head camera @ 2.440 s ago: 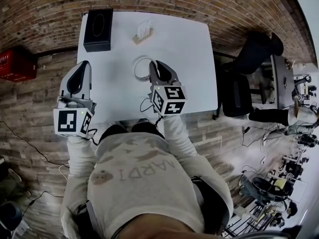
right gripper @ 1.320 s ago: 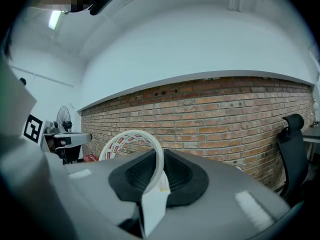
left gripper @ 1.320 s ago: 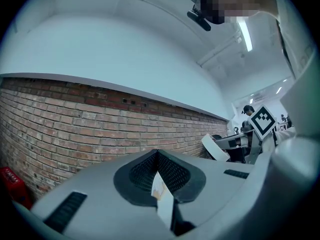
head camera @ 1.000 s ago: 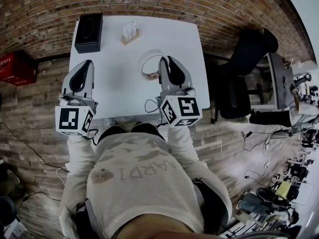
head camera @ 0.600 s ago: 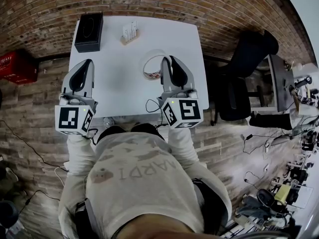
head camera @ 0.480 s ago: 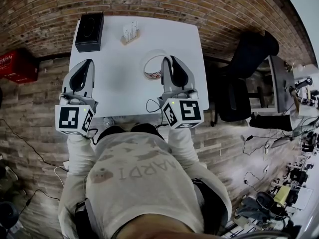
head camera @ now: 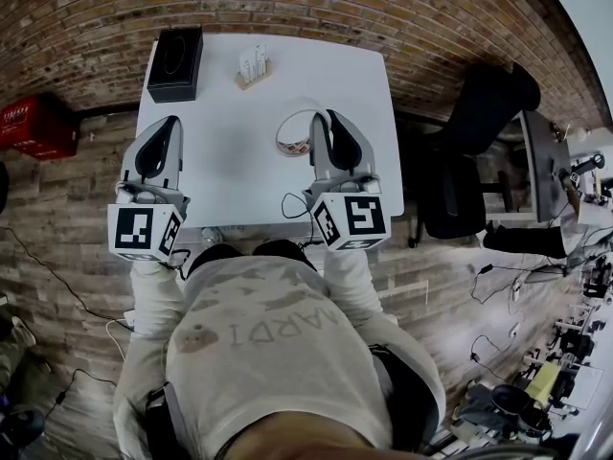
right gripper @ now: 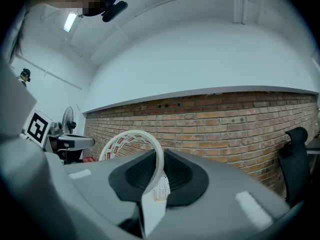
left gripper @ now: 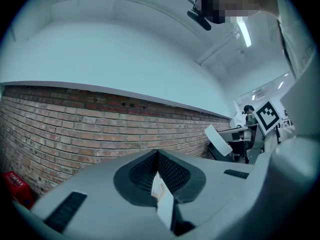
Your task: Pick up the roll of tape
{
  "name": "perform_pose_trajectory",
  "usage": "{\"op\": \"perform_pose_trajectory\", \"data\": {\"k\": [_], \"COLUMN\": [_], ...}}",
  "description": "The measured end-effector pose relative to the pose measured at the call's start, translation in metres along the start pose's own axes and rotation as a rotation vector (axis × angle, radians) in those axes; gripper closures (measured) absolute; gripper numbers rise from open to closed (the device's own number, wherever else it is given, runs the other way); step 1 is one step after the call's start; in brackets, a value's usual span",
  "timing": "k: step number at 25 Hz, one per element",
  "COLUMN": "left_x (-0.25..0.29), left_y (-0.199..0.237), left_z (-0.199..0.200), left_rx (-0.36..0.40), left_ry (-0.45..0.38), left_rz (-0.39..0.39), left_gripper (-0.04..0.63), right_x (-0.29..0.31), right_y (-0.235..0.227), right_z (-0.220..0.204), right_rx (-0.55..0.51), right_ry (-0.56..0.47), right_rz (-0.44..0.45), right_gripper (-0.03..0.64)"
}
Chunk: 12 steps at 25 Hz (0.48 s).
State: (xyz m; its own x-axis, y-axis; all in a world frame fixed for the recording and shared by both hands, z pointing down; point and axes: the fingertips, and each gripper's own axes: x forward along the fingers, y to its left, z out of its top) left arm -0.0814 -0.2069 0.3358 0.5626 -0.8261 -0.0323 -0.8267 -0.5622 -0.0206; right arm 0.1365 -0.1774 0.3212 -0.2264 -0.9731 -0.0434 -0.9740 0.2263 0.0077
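Note:
The roll of tape (head camera: 290,134) is a thin white ring with red print. It stands on edge over the white table (head camera: 220,123), and my right gripper (head camera: 321,116) is shut on its right-hand rim. In the right gripper view the ring (right gripper: 125,139) rises to the left out of the jaws, which pinch its band at the right gripper (right gripper: 156,156). My left gripper (head camera: 161,123) hovers over the table's left edge. It is shut with nothing in it, and the left gripper view shows the left gripper (left gripper: 157,156) with its pads meeting.
A black box (head camera: 175,63) stands at the table's far left corner. A small wooden holder with white cards (head camera: 253,65) is beside it. A black office chair (head camera: 469,151) is to the right, a red case (head camera: 38,125) on the floor to the left. A brick wall lies beyond the table.
In the earliest frame the roll lay by the right gripper lower on the table; it is now held in that gripper. Over the last second both grippers barely moved.

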Motion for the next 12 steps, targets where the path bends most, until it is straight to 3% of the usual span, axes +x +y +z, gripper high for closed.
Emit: {"op": "perform_pose_trajectory", "data": {"k": [12], "left_x": [0.0063], "left_y": [0.0032], "left_z": [-0.0005], "left_rx": [-0.006], "left_ry": [-0.006], "left_rz": [-0.007], "left_gripper": [0.589], "right_x": [0.0023], "right_y": [-0.0018], "right_z": [0.0], "right_rx": [-0.001], "right_ry": [-0.004], "right_rz": [-0.014], "right_gripper": [0.557]}}
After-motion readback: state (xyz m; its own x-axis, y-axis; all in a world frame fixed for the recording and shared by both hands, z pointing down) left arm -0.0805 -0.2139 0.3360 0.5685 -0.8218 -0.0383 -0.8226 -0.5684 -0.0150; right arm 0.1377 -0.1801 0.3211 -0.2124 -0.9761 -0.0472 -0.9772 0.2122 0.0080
